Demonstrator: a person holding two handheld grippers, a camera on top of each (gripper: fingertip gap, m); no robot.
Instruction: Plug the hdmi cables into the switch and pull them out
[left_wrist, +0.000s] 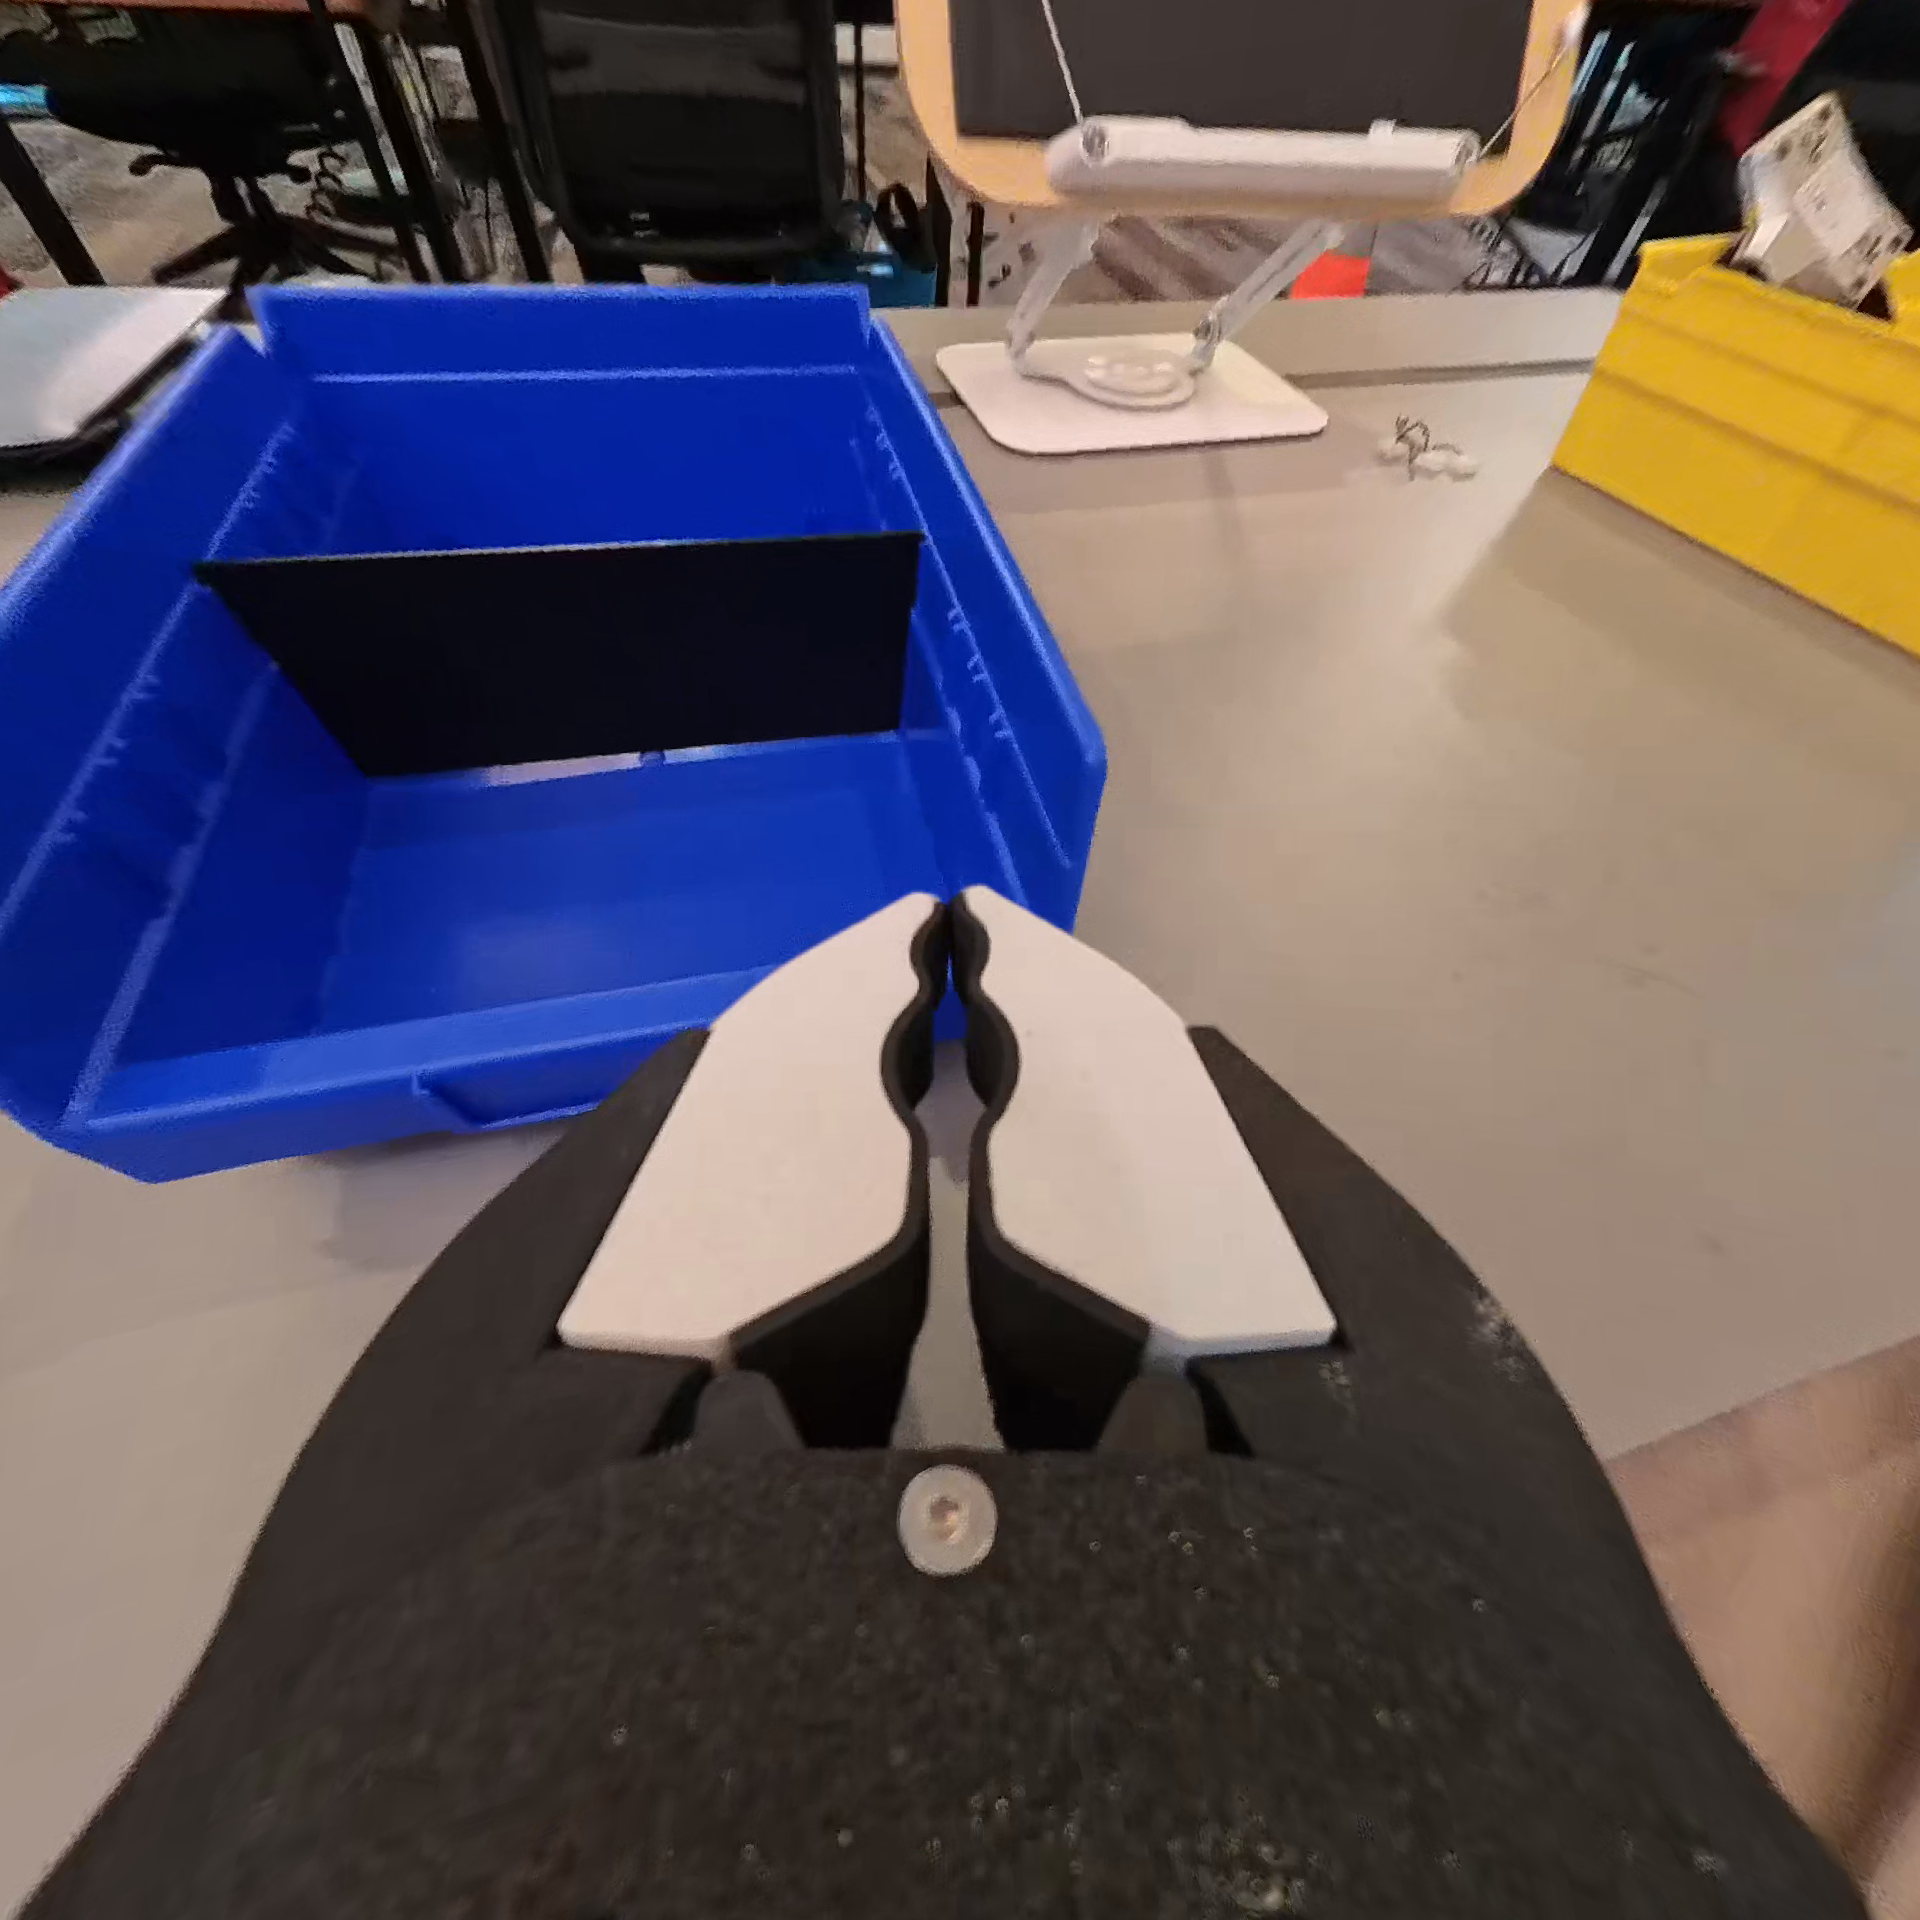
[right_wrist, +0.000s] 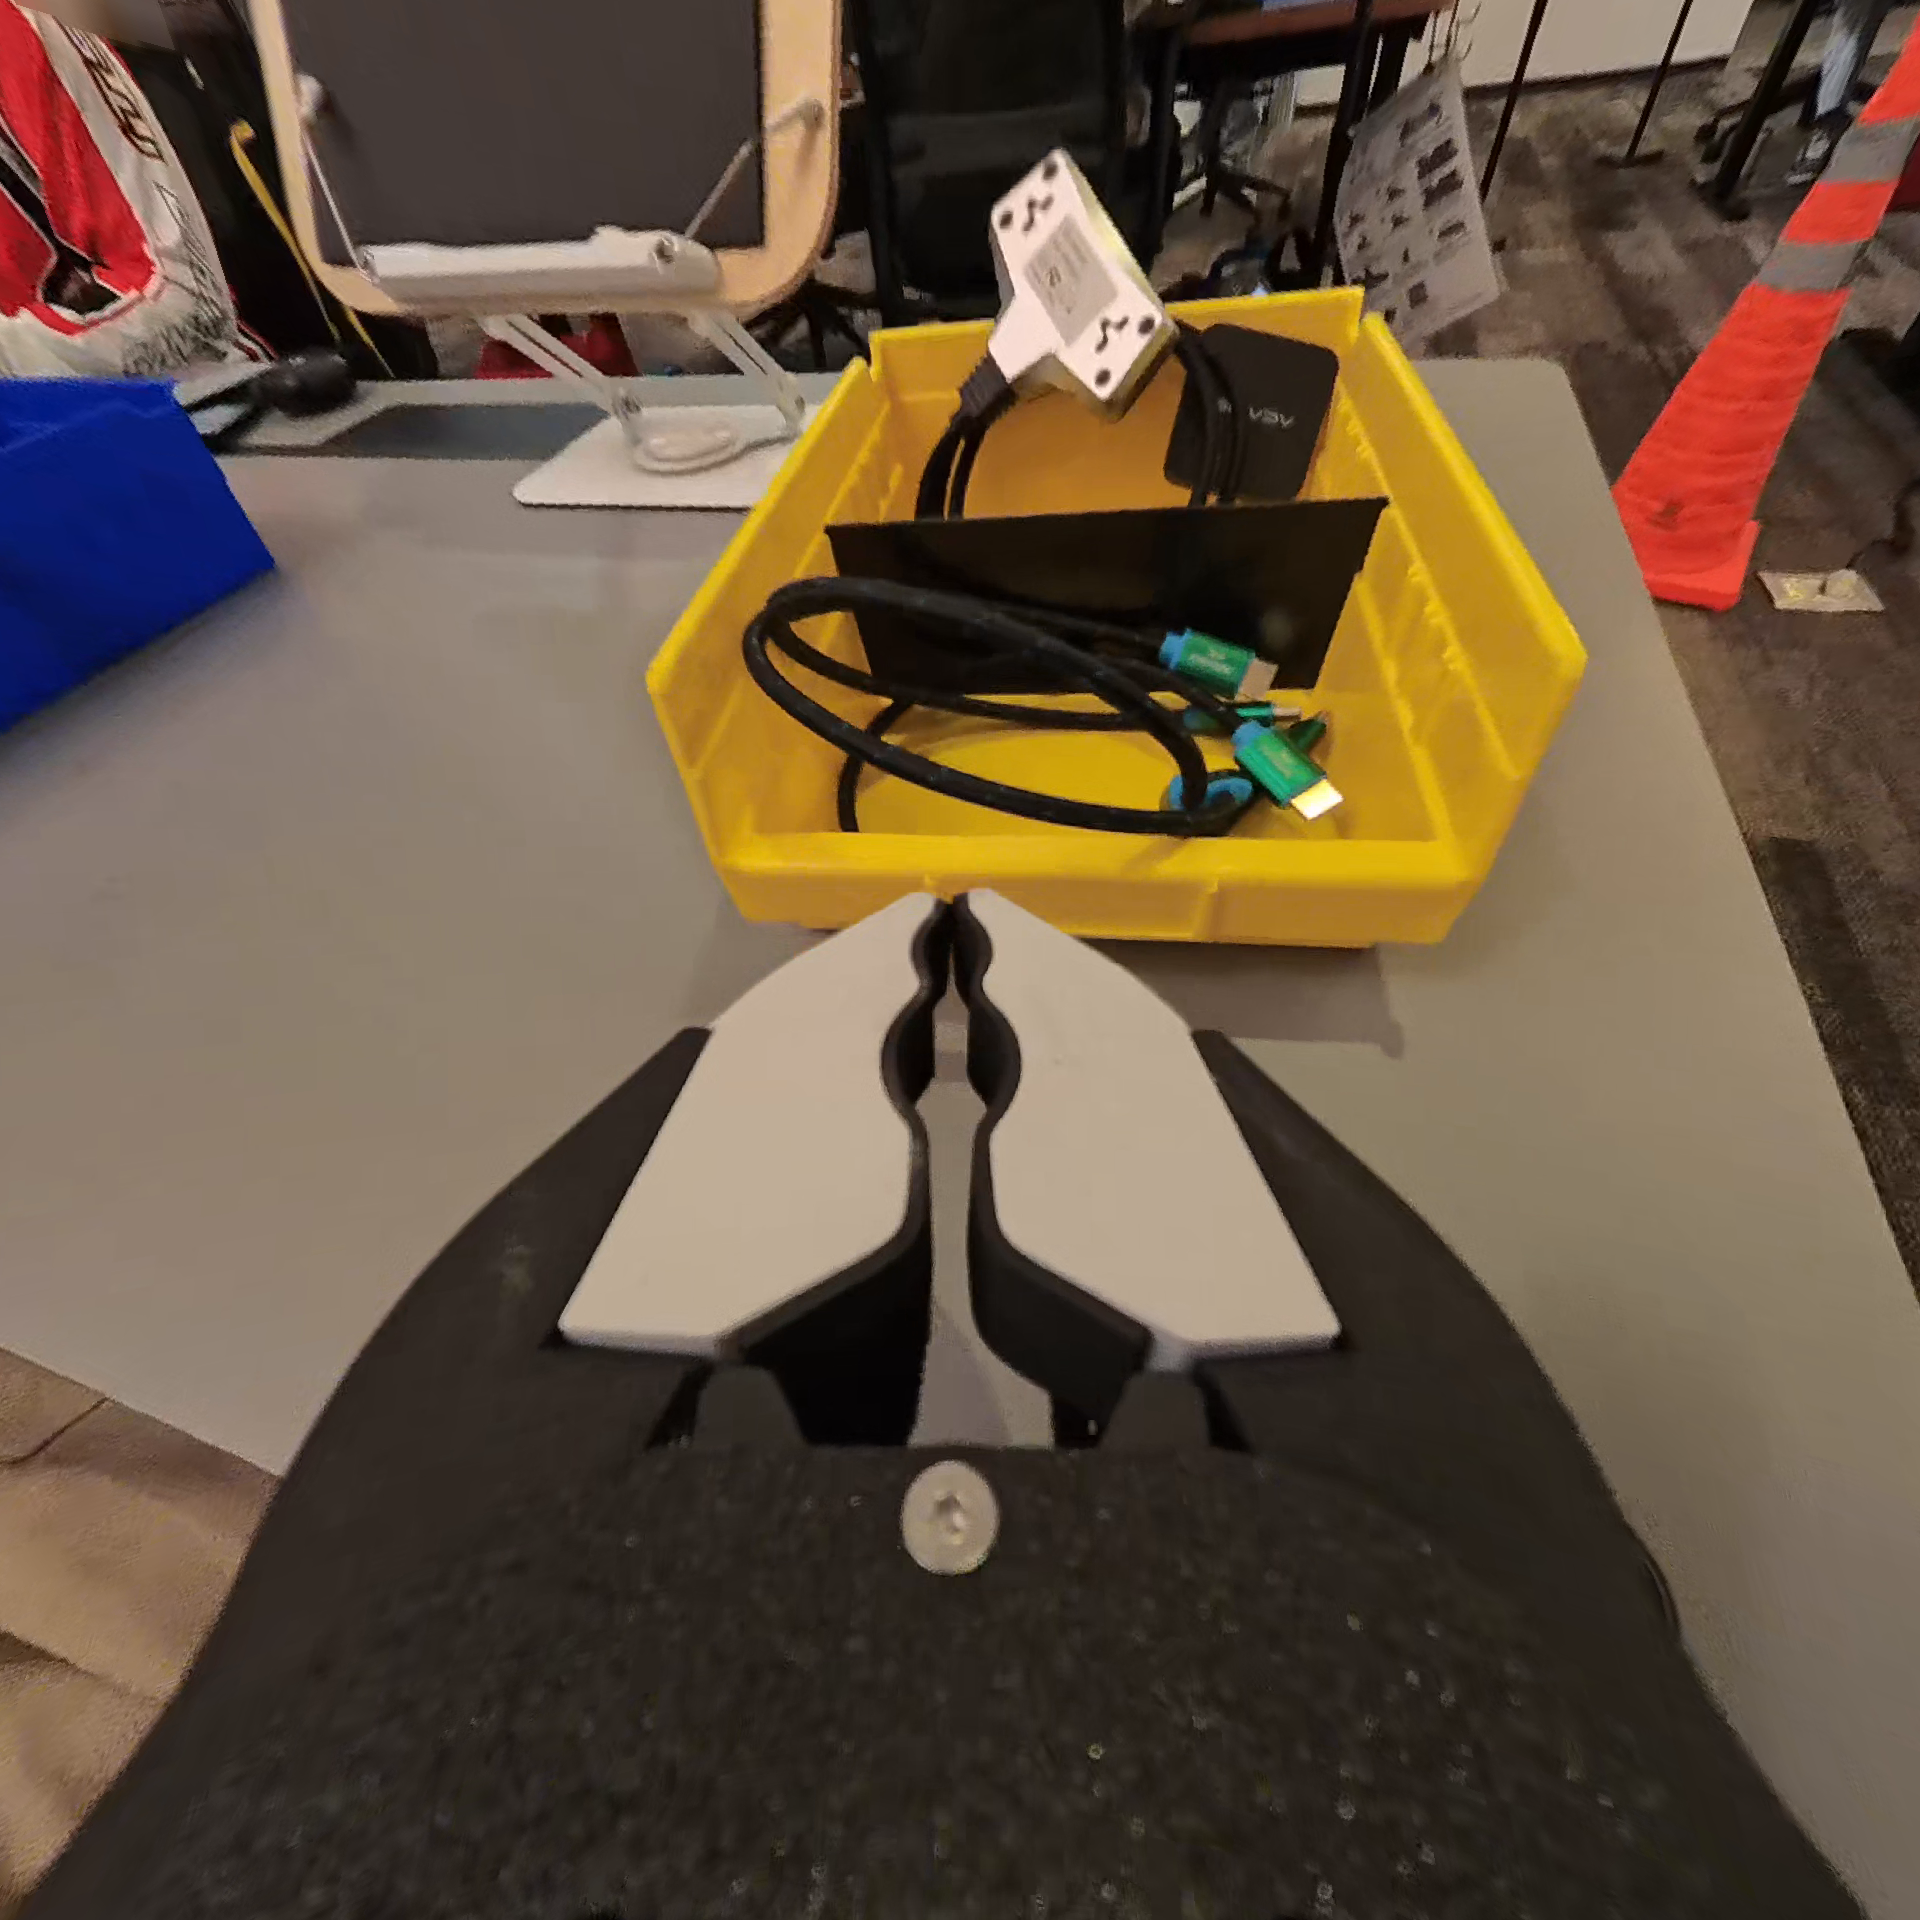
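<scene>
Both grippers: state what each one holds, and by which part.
Nothing is held. The left gripper and the right gripper are both shut on nothing, above the grey table.

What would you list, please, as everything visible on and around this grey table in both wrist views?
Yellow plastic bin: one, on table's right, black divider across it.
Black braided HDMI cables: coiled, green plugs, near compartment; count unclear.
Silver metal switch box: one, leaning at far compartment.
Black flat box: one, far compartment.
Blue plastic bin: one, table's left, black divider, nothing visible inside.
White stand: one, table's far side, holding a framed panel.
Orange cone: one, on floor, right.
Left gripper: shut, holding nothing.
Right gripper: shut, holding nothing.
</scene>
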